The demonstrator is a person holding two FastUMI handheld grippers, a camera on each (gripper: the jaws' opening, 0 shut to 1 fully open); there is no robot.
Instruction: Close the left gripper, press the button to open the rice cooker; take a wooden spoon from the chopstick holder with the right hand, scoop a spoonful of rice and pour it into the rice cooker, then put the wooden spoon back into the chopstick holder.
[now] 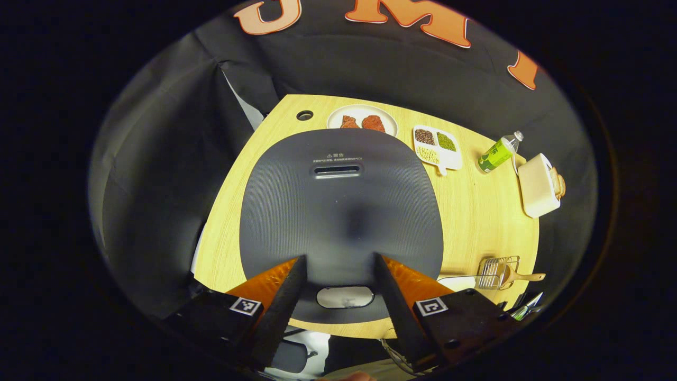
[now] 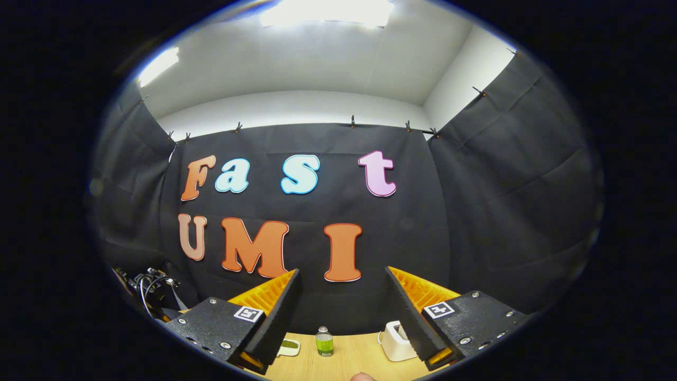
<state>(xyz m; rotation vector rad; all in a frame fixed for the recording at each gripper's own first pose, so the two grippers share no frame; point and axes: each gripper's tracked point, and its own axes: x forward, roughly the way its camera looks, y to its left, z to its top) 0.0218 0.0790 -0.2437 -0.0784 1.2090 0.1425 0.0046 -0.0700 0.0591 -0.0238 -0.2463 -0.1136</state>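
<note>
Left tongs: apart, poised over the dark grey ribbed rice cooker, straddling its near silver oval button, likely for pressing. Right tongs: apart, empty, raised toward the far wall, presumably waiting

I see the dark rice cooker mid-frame, lid shut, its silver button low; the wooden spoon lies lower right.

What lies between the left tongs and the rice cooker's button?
Nothing: in the left gripper view the open left tongs hover over the closed rice cooker, its button showing between them.
</note>
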